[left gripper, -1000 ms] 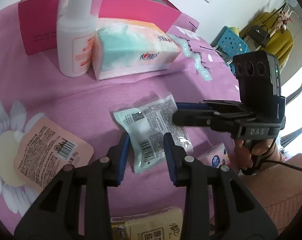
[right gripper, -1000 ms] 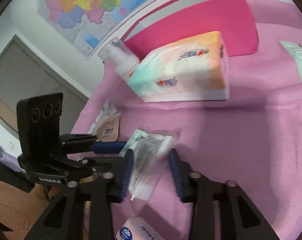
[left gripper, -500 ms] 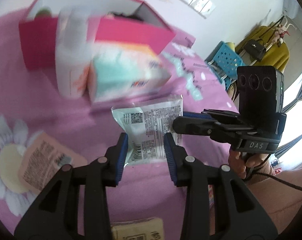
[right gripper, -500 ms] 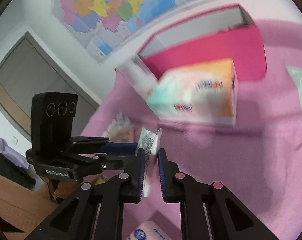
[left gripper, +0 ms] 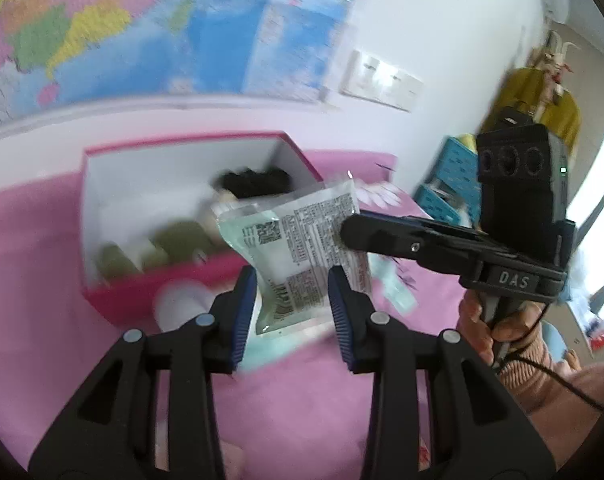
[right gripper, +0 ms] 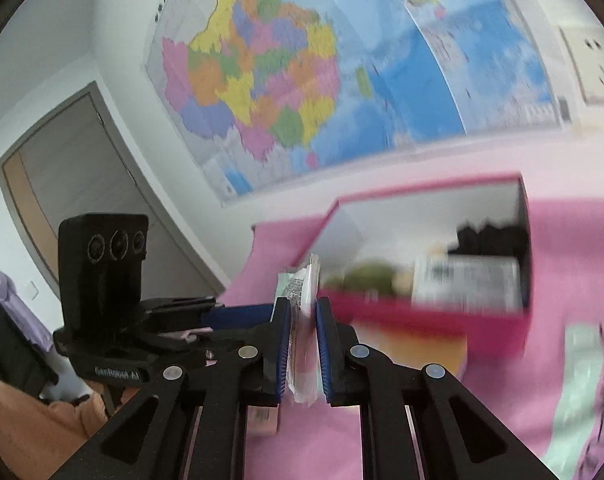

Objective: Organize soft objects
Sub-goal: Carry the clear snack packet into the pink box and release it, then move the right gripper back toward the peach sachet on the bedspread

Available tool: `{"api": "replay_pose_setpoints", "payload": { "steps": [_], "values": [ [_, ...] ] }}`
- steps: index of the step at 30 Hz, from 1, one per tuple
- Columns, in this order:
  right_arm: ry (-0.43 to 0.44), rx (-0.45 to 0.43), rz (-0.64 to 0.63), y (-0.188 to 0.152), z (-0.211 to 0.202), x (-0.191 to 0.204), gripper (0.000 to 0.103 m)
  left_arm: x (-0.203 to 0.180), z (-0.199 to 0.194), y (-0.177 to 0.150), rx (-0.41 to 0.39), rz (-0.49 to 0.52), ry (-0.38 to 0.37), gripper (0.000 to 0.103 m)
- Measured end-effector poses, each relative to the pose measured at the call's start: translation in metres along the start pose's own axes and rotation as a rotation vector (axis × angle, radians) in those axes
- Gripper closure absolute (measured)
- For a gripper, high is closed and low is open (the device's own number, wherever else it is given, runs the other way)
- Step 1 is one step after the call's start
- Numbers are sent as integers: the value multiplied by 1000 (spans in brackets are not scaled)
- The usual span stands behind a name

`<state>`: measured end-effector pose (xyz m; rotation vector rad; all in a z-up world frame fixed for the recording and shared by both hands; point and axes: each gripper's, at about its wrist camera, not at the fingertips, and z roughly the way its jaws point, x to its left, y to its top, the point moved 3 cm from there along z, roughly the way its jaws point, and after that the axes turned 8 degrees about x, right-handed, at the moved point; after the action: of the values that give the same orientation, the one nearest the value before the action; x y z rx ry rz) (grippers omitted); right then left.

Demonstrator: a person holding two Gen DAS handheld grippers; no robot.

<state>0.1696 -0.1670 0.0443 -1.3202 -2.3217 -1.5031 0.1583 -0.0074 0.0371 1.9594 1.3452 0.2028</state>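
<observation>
R hand-held gripper [right gripper: 303, 344] clamped on sachet [left gripper: 302, 256] | L hand-held gripper [left gripper: 292, 312] apart | pink box [left gripper: 114, 296] at 12, part-filled; drop pending

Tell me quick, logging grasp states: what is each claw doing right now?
Left claw: open, packet between its fingers but not pinched.
Right claw: shut on the packet, held edge-on.

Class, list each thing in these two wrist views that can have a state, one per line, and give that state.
Right tongs: shut on the packet.
Left tongs: open, one finger either side of the packet, not clamping it.
Packet: lifted off the pink cloth, sealed, hanging edge-on in the right tongs.
Pink box: open-topped, already holding several items.
Pink cloth: spread over the surface.
</observation>
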Motion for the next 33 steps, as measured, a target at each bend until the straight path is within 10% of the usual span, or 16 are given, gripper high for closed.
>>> {"api": "replay_pose_setpoints", "payload": {
  "steps": [13,21,33],
  "values": [
    [0,20,75,75,77,-55,89,70,54,63,88,-88,103,65],
    [-162,61,123,85,112,-87,72,97,87,68,149,-176,152,65],
    [-187,51,34,49,79,-65,70,89,21,31,-18,-154,172,65]
  ]
}}
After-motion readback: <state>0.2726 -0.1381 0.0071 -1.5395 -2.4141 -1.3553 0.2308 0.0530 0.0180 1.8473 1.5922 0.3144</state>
